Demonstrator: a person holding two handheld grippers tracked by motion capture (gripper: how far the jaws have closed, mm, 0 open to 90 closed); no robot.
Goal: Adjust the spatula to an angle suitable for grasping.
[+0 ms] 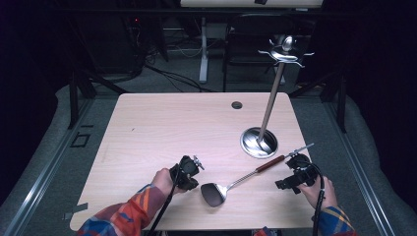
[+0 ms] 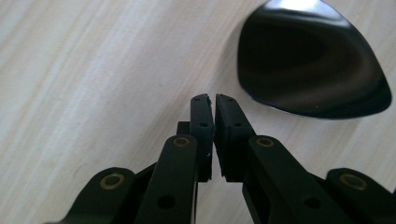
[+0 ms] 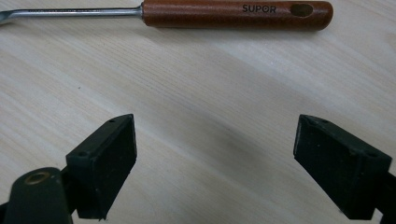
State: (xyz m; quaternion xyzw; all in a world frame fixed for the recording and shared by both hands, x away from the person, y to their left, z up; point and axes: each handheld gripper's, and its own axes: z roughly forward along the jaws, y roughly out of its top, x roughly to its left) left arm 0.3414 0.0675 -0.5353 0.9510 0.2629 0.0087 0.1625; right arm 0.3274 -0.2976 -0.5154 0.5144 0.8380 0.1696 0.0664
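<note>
A steel spatula (image 1: pixel 231 184) lies flat on the pale wooden table (image 1: pixel 162 132), blade toward the person and brown wooden handle (image 1: pixel 269 163) pointing right. My left gripper (image 1: pixel 193 179) rests just left of the blade (image 2: pixel 308 60); its jaws are pressed together on nothing. My right gripper (image 1: pixel 287 184) hovers low over the table just short of the handle (image 3: pixel 236 15), which reads SUPOR and has a hanging hole. Its two pads (image 3: pixel 109 161) stand wide apart with bare wood between them.
A chrome utensil stand (image 1: pixel 259 142) with a round base, a tall pole and hooks on top (image 1: pixel 285 49) stands behind the spatula handle. A cable hole (image 1: pixel 237 104) sits near the table's far edge. Chairs and desk legs lie beyond in the dark.
</note>
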